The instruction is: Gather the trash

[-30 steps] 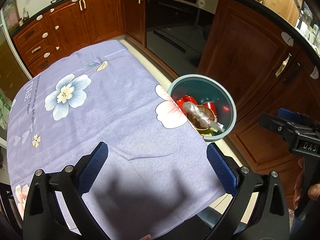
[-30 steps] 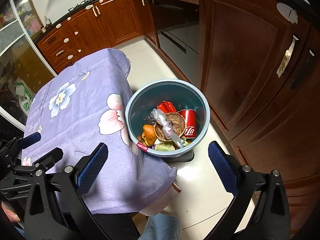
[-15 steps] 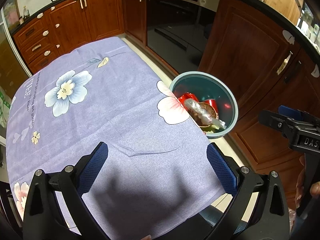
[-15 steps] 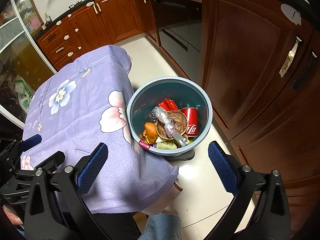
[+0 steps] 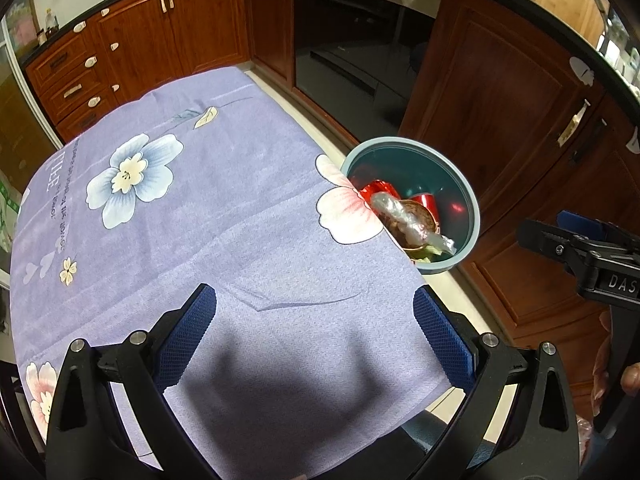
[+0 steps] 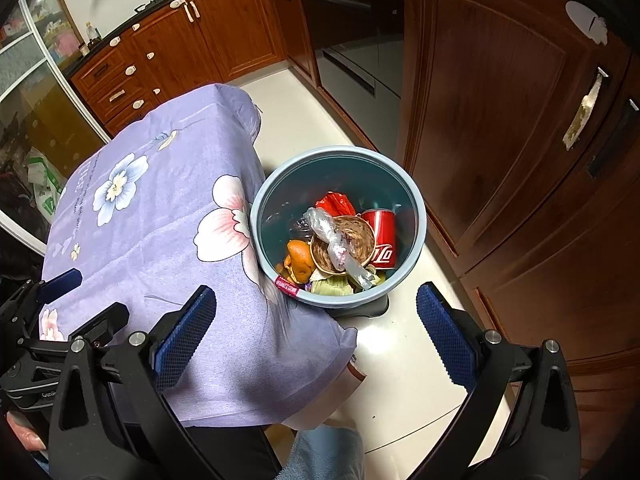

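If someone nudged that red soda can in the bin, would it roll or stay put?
The red soda can would probably stay put: it lies wedged between the woven brown bowl and the wall of the blue-grey round bin. It looks like thin metal, so likely light. Its smooth side may slip between gripper pads.

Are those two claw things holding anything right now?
No. The left gripper and right gripper are both open and empty; the trash lies in the round blue bin.

Both wrist views look down, sharing the tablecloth (image 5: 248,200) and, partly hidden, bin (image 6: 340,156).
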Demonstrator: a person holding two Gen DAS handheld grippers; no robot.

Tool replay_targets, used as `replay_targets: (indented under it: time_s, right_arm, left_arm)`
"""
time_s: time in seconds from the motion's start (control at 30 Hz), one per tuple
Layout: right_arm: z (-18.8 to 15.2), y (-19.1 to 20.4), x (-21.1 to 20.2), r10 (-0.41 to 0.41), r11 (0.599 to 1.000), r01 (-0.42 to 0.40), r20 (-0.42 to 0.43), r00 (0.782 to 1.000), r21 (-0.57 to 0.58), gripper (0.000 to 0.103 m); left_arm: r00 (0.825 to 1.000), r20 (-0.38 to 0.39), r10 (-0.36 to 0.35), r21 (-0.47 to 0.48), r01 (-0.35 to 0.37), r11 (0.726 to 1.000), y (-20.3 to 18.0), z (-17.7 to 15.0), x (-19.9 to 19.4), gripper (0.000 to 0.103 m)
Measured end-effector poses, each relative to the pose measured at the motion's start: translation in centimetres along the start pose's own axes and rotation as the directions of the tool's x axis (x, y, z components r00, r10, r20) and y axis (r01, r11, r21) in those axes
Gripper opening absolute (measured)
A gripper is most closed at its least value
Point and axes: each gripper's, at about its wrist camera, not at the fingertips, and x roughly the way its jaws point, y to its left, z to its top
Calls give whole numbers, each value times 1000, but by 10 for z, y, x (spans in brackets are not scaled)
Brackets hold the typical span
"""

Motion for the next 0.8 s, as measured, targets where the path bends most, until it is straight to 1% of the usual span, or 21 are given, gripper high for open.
replay_targets:
  time_s: [0.5,0.8]
  right_arm:
    - [2,1,7,-5,1000,5,-11,1000,-8,96]
    - [5,4,10,-12,1000,12,-19,1000,-15,96]
  left_arm:
    - [1000,-12,2,-10,-2,1000,6,-1,5,99]
    - [999,-35,0,-7,0,1000,5,-2,9,99]
